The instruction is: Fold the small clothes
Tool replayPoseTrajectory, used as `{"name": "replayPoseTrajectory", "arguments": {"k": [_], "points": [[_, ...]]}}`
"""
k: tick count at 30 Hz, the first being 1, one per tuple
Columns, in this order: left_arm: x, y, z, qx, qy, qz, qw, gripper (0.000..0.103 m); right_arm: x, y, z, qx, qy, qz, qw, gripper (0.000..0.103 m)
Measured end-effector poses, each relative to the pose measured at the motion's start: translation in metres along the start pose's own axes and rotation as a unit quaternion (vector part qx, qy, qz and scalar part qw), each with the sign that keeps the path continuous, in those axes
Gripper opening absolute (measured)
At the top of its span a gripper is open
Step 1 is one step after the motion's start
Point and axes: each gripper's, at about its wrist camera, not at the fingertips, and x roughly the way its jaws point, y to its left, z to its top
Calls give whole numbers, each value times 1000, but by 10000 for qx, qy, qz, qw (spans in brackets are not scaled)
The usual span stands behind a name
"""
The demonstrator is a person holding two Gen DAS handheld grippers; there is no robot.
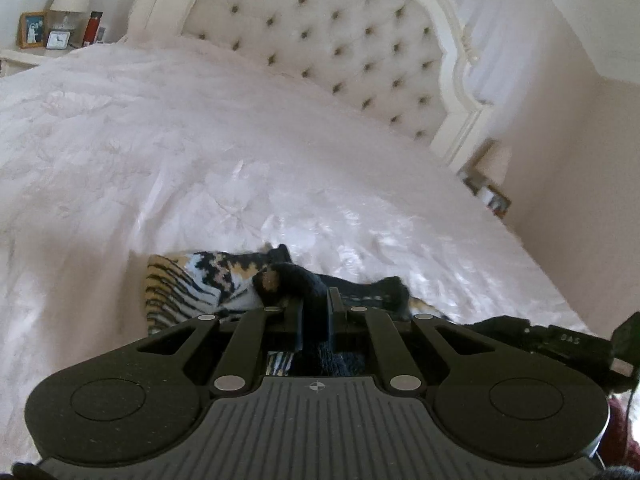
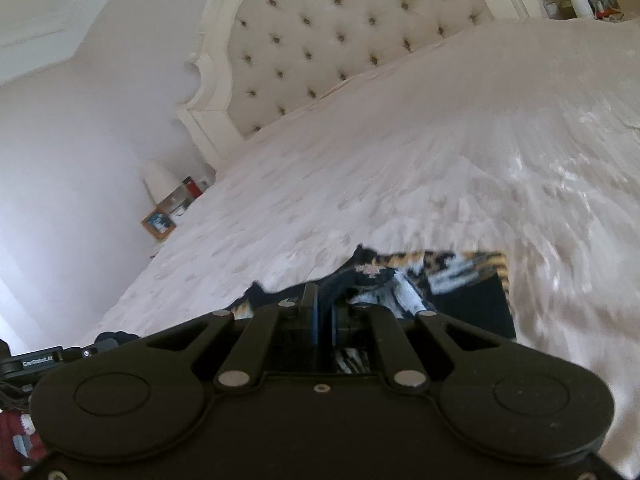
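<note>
Well, both grippers (left [image 1: 316, 304], right [image 2: 322, 304]) pinch garment [image 1: 192, 284] edges.

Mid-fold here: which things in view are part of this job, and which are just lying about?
Part of the job:
- patterned garment, on the bed
- left claw, shut on its dark edge
- right claw, shut on the garment too
- white bedspread, the folding surface

Just lying about:
- photo frame
- small clock
- red bottle
- lamp
- tufted headboard

Your right gripper [image 2: 322, 300] is pinched tight on the dark edge of the patterned garment [image 2: 452, 280], which lies spread over the white bedspread [image 2: 400, 160], tufted headboard [image 2: 340, 40] beyond.
</note>
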Motion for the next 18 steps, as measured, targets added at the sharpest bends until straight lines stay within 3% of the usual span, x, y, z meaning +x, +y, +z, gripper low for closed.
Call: {"name": "replayPoseTrajectory", "arguments": {"k": [8, 18], "points": [[51, 22, -5, -259, 281, 328, 9987, 11, 54, -26, -3, 184, 324, -348, 9987, 14], [68, 37, -1, -383, 410, 323, 9979, 20, 67, -36, -11, 177, 319, -480, 9982, 21]]}}
